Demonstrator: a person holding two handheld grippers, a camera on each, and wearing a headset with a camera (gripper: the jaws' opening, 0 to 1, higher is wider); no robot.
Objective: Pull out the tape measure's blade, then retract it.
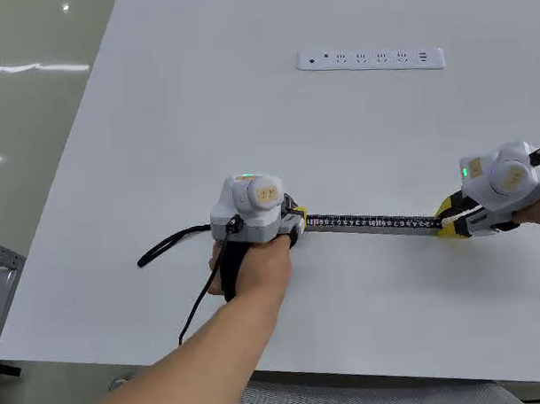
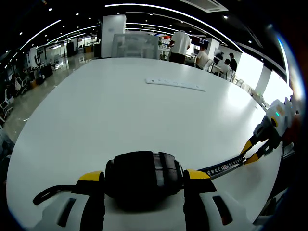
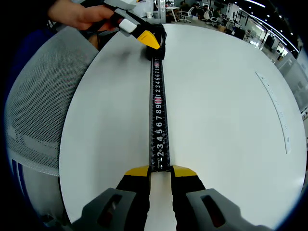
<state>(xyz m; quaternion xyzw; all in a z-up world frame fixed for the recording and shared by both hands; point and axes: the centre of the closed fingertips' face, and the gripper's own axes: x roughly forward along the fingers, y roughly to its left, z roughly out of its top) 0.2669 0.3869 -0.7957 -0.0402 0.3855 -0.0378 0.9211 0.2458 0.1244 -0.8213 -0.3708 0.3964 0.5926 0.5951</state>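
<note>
Left tool (image 2: 144,177) grips tape measure (image 2: 143,163), right tool (image 3: 160,171) blade (image 3: 159,110), on white office table (image 1: 249,123).

White, yellow-tipped L tool (image 1: 295,225), R tool (image 1: 447,222); green LEDs (image 1: 465,171), blk cable (image 1: 200,300)

On the blade (image 3: 159,130) of the tape measure (image 2: 143,175) I read black scale digits 2 to 9; the numbers past a red mark are too small.

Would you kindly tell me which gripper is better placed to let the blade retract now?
Right, probably. The right gripper is shut on the free end of the extended blade and can ride it back toward the case, which the left gripper clamps and should just steady.
</note>
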